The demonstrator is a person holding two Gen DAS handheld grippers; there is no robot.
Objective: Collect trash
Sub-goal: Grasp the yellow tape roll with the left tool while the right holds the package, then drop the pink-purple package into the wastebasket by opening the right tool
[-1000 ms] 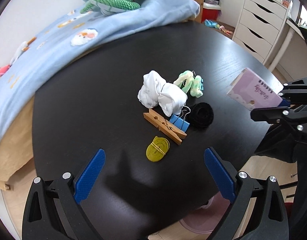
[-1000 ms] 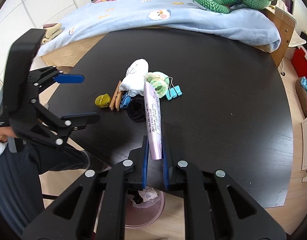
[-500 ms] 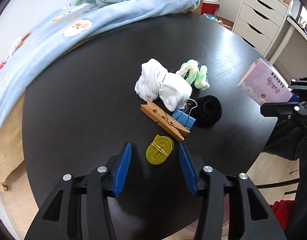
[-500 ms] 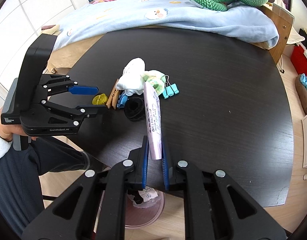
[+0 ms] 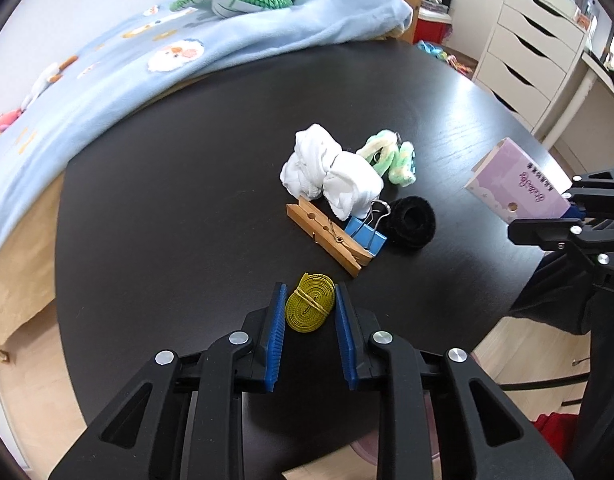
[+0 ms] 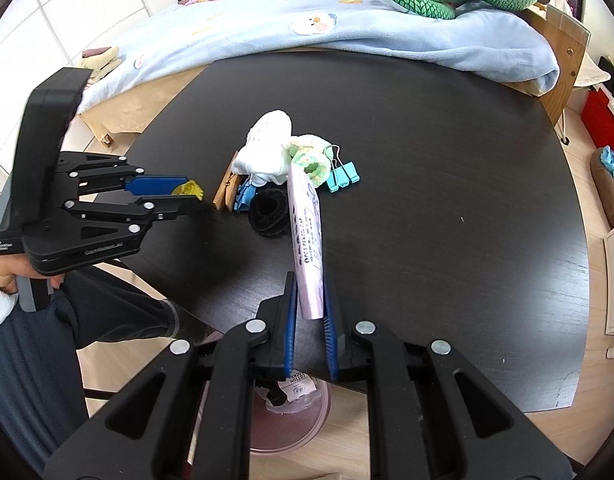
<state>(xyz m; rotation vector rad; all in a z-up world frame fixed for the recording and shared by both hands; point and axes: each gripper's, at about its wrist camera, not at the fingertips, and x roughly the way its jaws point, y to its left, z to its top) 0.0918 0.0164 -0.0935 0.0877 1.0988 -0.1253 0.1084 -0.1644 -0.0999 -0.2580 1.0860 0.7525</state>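
my left gripper tilts steeply down, its blue ribbed fingers closing around the coiled yellow-green ribbon roll lying flat on the round black wood-grain desk. my right gripper tilts down too, fingers clamped on a flat lilac printed card packet.

The white tag lying in the pink bin under the table edge reads "COTTON" and, less surely, "SOCKS". The black gripper body to the left of the bin bears small white lettering, seemingly "GenRobot.AI", and a two-line label too small to read. The lilac packet above the bin carries print that cannot be made out.
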